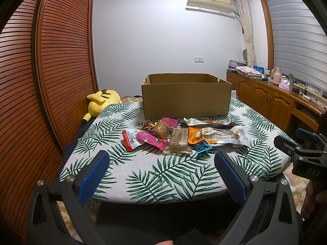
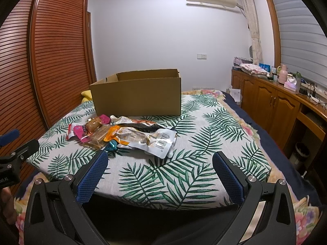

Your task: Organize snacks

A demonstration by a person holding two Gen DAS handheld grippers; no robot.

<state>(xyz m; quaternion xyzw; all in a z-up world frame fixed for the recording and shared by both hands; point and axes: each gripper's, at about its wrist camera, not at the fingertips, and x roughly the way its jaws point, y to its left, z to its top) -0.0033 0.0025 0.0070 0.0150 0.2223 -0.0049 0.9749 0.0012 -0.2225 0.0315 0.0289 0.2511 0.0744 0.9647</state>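
A pile of snack packets [image 1: 179,135] [image 2: 122,134] lies on the leaf-print board [image 1: 163,175] [image 2: 196,134], just in front of an open cardboard box [image 1: 187,98] [image 2: 137,96]. Among them are a pink packet [image 1: 152,139], a brown biscuit pack [image 1: 178,140], an orange packet [image 1: 197,135] and a long clear pack [image 1: 224,134] [image 2: 155,140]. My left gripper [image 1: 161,159] hovers open over the board's near edge, short of the pile, with nothing between its blue pads [image 1: 94,175]. My right gripper [image 2: 160,159] is open too, to the right of the pile, and shows at the right edge of the left wrist view [image 1: 300,145].
A yellow plush toy [image 1: 101,102] lies behind the board at the left, by the slatted wooden wardrobe [image 1: 40,81]. A wooden sideboard [image 2: 276,102] with bottles and cloths runs along the right wall. A bin [image 2: 300,153] stands beside the bed.
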